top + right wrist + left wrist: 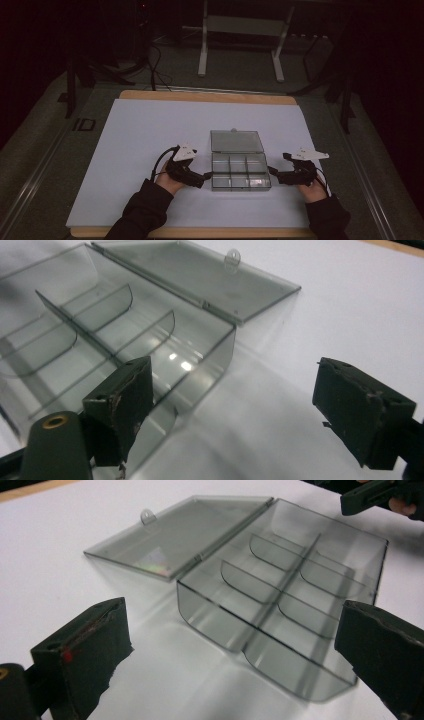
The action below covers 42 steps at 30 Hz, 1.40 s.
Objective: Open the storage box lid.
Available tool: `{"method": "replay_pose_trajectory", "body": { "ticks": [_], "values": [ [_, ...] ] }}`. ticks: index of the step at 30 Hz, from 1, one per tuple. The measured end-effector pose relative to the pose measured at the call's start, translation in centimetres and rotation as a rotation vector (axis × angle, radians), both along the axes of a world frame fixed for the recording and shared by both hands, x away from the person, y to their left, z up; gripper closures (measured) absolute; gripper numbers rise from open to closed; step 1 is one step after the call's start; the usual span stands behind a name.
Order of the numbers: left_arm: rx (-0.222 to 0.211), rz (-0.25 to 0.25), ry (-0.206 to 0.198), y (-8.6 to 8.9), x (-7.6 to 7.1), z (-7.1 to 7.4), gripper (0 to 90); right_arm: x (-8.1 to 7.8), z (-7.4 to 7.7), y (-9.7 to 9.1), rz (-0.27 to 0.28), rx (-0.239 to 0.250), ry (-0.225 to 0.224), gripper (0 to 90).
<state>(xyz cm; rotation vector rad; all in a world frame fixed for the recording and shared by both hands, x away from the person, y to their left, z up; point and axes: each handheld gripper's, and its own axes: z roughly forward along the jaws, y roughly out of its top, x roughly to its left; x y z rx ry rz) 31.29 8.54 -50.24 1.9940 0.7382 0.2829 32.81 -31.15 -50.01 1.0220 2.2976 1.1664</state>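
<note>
A clear grey plastic compartment box (241, 172) lies on the white sheet with its lid (236, 141) folded back flat behind it. Thin dividers split it into several compartments, and nothing lies in them. My left gripper (205, 176) sits just off the box's left wall, open. In the left gripper view its jaws spread wide around the near corner of the box (280, 595), with the lid (185, 535) beyond. My right gripper (273, 172) is beside the right wall, open. Its view shows the box (125, 335) at left and the lid (200, 275) behind.
A white sheet (145, 130) covers a wooden table (210, 96). Beyond the table's far edge stands a white metal frame (240, 30), with cables on the dark floor. Tips of the right gripper (370, 497) show past the box in the left gripper view.
</note>
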Motion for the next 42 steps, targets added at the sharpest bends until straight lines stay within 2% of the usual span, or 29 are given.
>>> {"method": "replay_pose_trajectory", "body": {
  "ticks": [10,12,19,25,28,34,35,42],
  "values": [
    [0.013,0.02,0.019,1.5,-1.2,-1.3,2.5,-2.1,-0.7,-1.6,-0.02,-0.006,-0.012,16.0],
    [0.02,0.024,0.006,1.6,-1.6,-1.5,2.5,-2.4,-1.0,-1.9,-0.024,-0.009,-0.009,16.0],
    [0.021,0.043,0.028,2.6,-2.3,-2.4,2.5,-3.2,-2.0,-3.0,-0.045,-0.016,0.004,15.8],
    [0.028,0.055,0.029,3.5,-3.0,-2.8,2.5,-4.0,-2.4,-3.8,-0.063,-0.018,-0.006,15.3],
    [0.037,0.065,0.03,4.1,-3.2,-3.0,2.5,-4.3,-2.8,-4.1,-0.055,-0.033,-0.005,15.0],
    [0.074,0.09,0.02,4.8,-3.9,-3.4,2.5,-4.9,-3.0,-4.6,-0.069,-0.041,-0.007,14.8],
    [0.092,0.1,0.018,5.0,-4.2,-3.5,2.5,-5.0,-3.1,-4.7,-0.074,-0.043,-0.012,14.7],
    [0.11,0.131,-0.016,5.3,-4.9,-3.6,2.5,-5.6,-3.2,-5.2,-0.095,-0.05,-0.029,14.4]
  ]
}}
